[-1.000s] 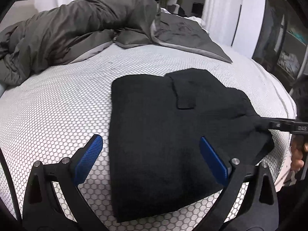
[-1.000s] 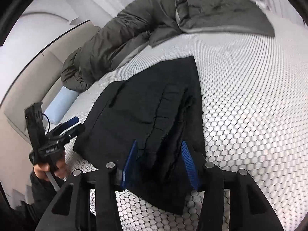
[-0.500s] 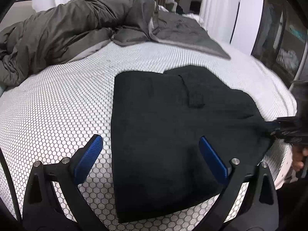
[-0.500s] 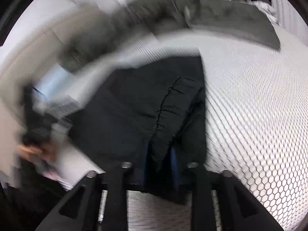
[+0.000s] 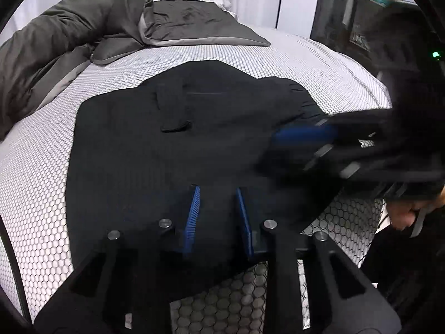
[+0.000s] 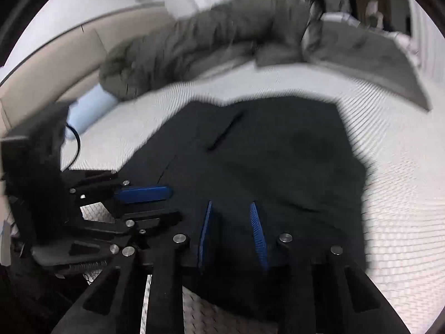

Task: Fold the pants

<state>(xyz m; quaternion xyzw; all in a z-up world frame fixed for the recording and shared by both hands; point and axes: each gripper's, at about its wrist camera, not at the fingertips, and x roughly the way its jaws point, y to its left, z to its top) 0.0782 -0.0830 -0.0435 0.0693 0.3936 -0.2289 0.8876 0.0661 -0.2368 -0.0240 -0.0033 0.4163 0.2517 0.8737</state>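
Observation:
The black pants point(image 5: 155, 150) lie folded on the white honeycomb-patterned bed point(image 5: 36, 167); they also show in the right wrist view point(image 6: 278, 161). My left gripper point(image 5: 218, 192) sits over the pants' near edge, its blue pads narrowed around a fold of black cloth. My right gripper point(image 6: 230, 206) is likewise narrowed on the near edge beside it. The right gripper shows blurred in the left wrist view point(image 5: 306, 135); the left gripper shows in the right wrist view point(image 6: 144, 193).
A grey-green duvet point(image 5: 69, 36) is bunched along the far side of the bed. A light blue bolster point(image 6: 89, 108) lies by the beige headboard point(image 6: 55, 64). The bed's right edge point(image 5: 370, 89) drops to a dark shelf area.
The left gripper has gone from wide open to nearly closed on the pants' near edge. The right gripper has swung left with the cloth and now sits next to the left one.

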